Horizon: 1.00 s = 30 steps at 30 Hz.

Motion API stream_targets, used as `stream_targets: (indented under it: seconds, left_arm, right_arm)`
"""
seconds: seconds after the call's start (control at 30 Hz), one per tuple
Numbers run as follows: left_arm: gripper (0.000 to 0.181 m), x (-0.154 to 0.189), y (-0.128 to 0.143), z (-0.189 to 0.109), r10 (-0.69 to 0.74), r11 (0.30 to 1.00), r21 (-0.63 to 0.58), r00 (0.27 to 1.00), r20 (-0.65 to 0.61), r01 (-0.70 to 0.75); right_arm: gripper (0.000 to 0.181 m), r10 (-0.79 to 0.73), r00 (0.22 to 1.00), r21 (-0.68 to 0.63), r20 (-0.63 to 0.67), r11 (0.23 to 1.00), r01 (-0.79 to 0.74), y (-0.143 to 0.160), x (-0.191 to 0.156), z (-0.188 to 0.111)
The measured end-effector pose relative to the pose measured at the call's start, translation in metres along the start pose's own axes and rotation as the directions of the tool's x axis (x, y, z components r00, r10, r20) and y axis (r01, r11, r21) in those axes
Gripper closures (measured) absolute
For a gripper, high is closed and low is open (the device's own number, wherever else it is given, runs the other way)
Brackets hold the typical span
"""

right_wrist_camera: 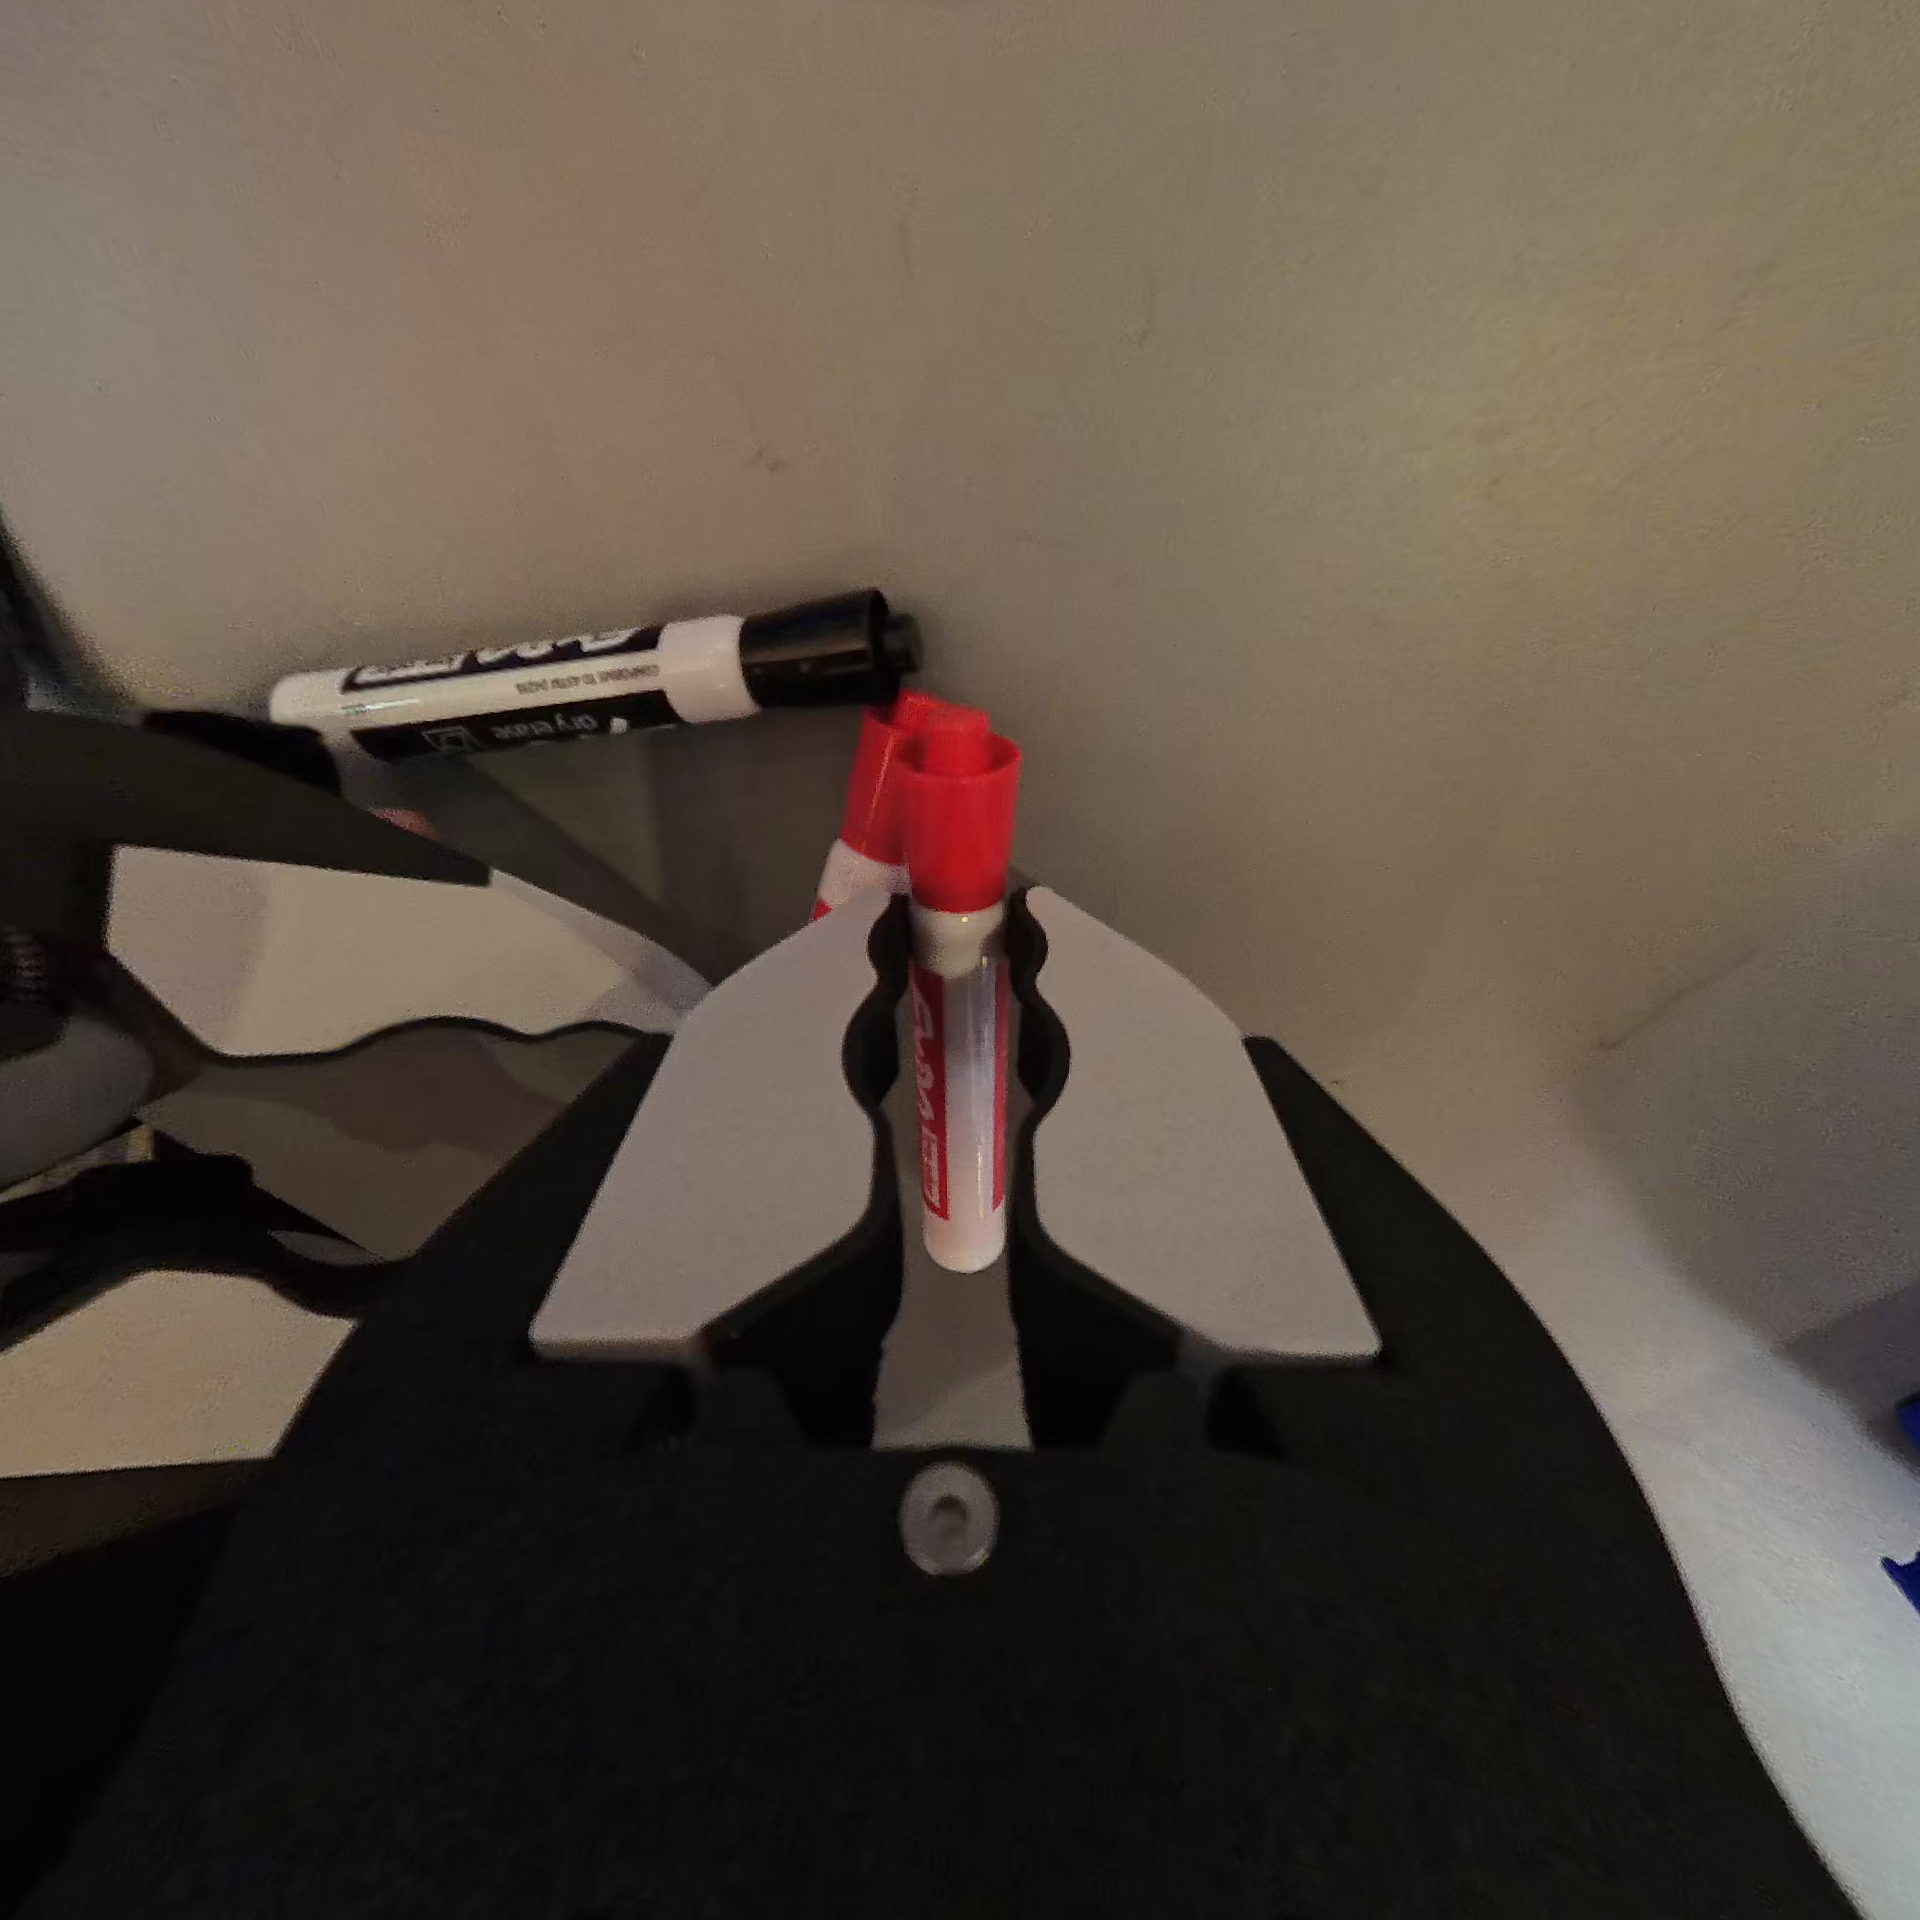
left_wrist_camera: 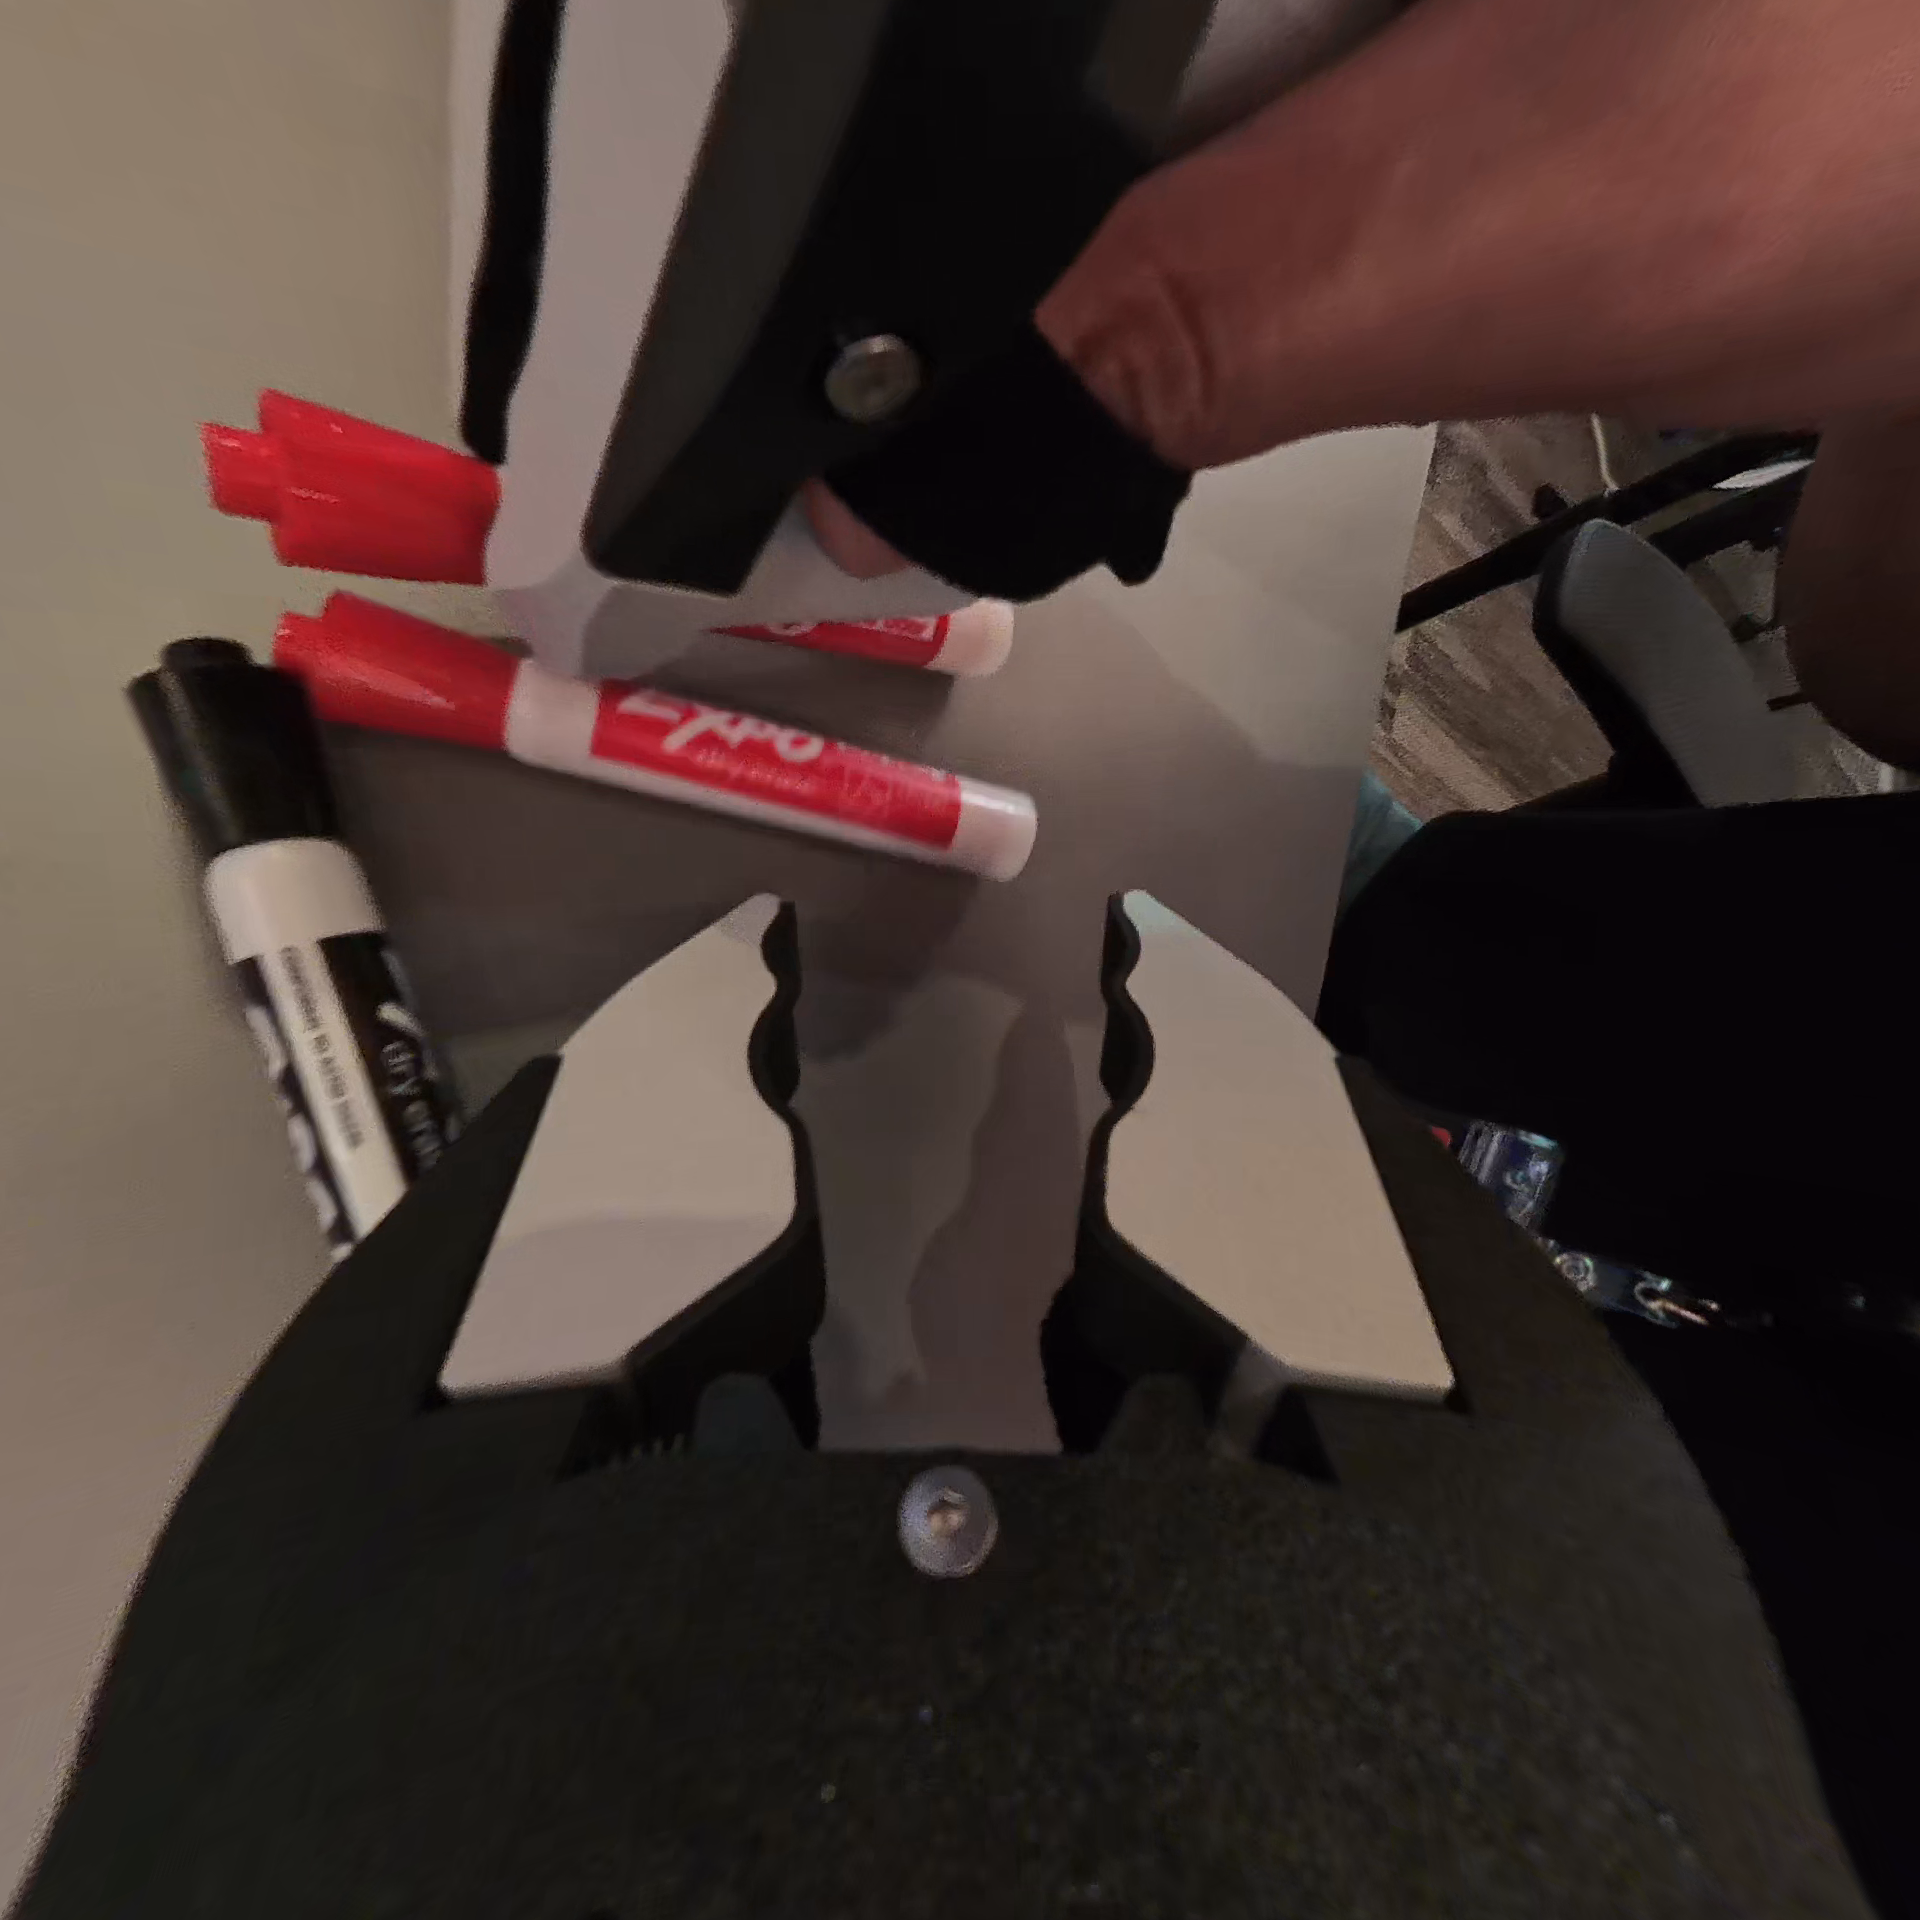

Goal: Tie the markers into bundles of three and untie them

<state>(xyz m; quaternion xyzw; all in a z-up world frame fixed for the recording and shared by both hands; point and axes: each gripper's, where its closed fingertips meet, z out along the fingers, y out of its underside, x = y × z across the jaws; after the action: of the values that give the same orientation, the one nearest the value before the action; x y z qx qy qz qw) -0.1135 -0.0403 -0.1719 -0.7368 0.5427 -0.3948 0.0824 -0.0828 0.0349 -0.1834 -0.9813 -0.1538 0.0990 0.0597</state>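
Right gripper: jaws pinching a red marker along its barrel, cap pointing forward toward the wall. Left gripper: jaws spread, nothing between them, hovering low over the tabletop.

Other markers: a second red marker lies flat on the tabletop just ahead of the left gripper; a black marker lies along the wall. In the right wrist view the second red cap sits just beside the held one. We see no band or tie in either view, though it may be hidden behind the right gripper's body.

We judge the step to be gathering: bringing the held marker alongside the other red one.

To do it well, we should:
- lower the held marker parallel to the resting one, caps level;
- keep the pinch mid-barrel so it does not swivel;
- use the left gripper to steady the resting marker, since round barrels probably roll;
- leave room near the wall to fetch the black marker.
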Motion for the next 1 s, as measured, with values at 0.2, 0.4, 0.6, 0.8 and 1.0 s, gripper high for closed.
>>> stream_targets:
  seconds: [0.2, 0.4, 0.6, 0.8, 1.0]
  left_arm:
    - [0.124, 0.005, -0.002, 0.013, -0.015, 1.0, -0.01, 0.999, -0.038, 0.015]
    - [0.123, 0.007, -0.006, 0.015, -0.033, 0.999, 0.009, 0.998, -0.057, 0.034]
    - [0.121, 0.009, -0.008, 0.018, -0.032, 0.999, 0.015, 0.998, -0.063, 0.033]
    - [0.121, 0.012, -0.007, 0.018, -0.042, 0.999, 0.014, 0.996, -0.073, 0.043]
    - [0.115, 0.015, 0.002, 0.004, -0.077, 0.997, -0.007, 0.99, -0.117, 0.077]
  right_arm:
    - [0.163, 0.005, 0.994, 0.012, 0.11, 1.0, -0.006, 0.002, -0.015, 0.002]
    - [0.163, -0.02, 0.992, 0.011, 0.121, 1.0, 0.019, 0.003, -0.021, 0.004]
    - [0.161, -0.044, 0.994, 0.014, 0.102, 0.999, 0.042, 0.0, -0.025, 0.008]
    - [0.16, -0.07, 0.993, -0.003, 0.1, 0.998, 0.07, 0.005, -0.029, 0.016]
    - [0.162, -0.152, 0.986, 0.007, 0.068, 0.988, 0.152, 0.006, -0.028, 0.016]
